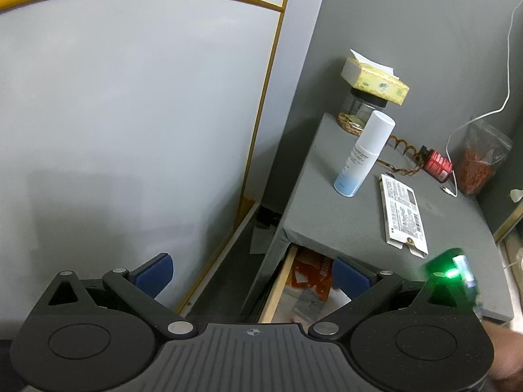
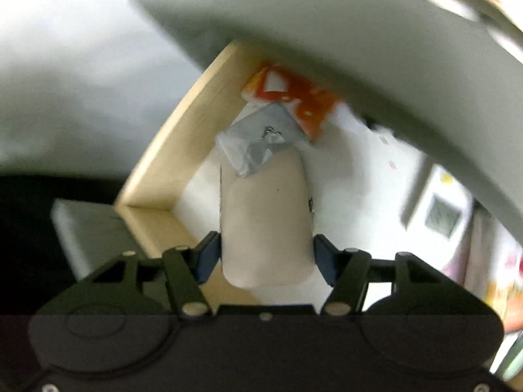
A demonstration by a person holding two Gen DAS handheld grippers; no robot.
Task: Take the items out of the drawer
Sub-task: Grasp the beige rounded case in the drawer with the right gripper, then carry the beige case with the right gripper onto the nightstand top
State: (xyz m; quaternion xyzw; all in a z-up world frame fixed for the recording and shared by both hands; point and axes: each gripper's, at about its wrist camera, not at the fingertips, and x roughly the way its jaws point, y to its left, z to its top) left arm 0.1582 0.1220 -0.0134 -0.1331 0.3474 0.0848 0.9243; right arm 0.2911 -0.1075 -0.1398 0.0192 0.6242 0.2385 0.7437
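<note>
The drawer (image 1: 278, 289) stands open under the grey nightstand top (image 1: 343, 215), with a pale wooden side wall (image 2: 193, 130). Inside lie an orange-red packet (image 2: 294, 93), also in the left wrist view (image 1: 309, 276), and a silvery foil packet (image 2: 258, 143). My right gripper (image 2: 265, 258) is shut on a beige rounded case (image 2: 264, 219) over the drawer. My left gripper (image 1: 253, 276) is open and empty, held above the drawer's left corner.
On the nightstand stand a white-blue spray bottle (image 1: 362, 156), a flat white printed box (image 1: 403, 215), a jar (image 1: 358, 112) with a yellow box (image 1: 376, 80) on top, a red can (image 1: 438, 165) and a bag of red bits (image 1: 479, 163). A white panel (image 1: 130, 130) is at the left.
</note>
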